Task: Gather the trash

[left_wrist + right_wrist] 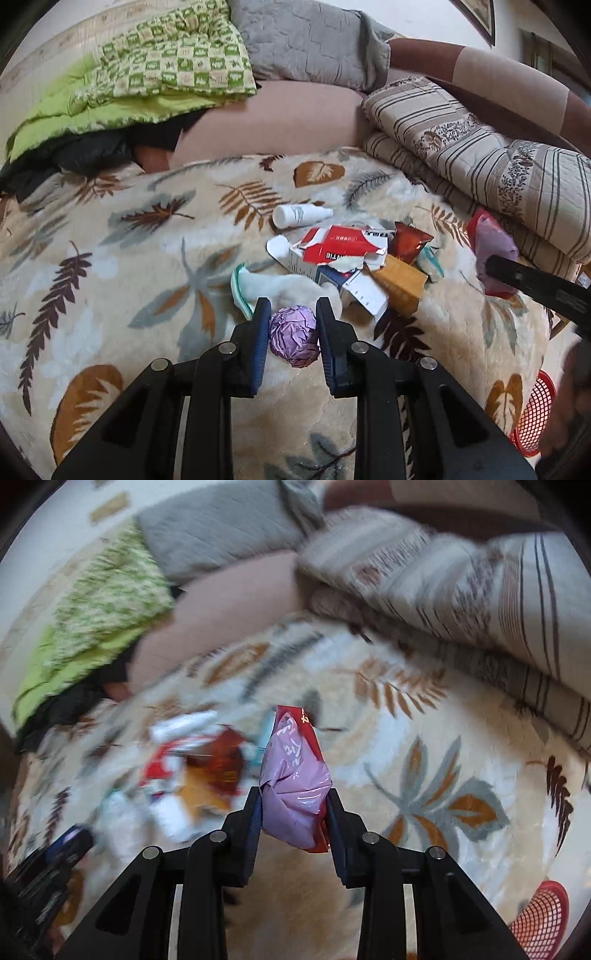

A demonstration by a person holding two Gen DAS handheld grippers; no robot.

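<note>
Lifting trash off the bed: left gripper (pixel 293 308) pinches a purple ball (pixel 294 335), right gripper (pixel 294 799) pinches a pink wrapper (pixel 295 794). Next, carry both to the red basket (pixel 539 919) at the bed's near right edge; release above it.

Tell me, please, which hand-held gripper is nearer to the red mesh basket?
Right. The right hand-held gripper, clamping a pink and red wrapper, has the red mesh basket just off its right side; the left hand-held gripper, clamping a purple paper ball, sits farther from it.
</note>
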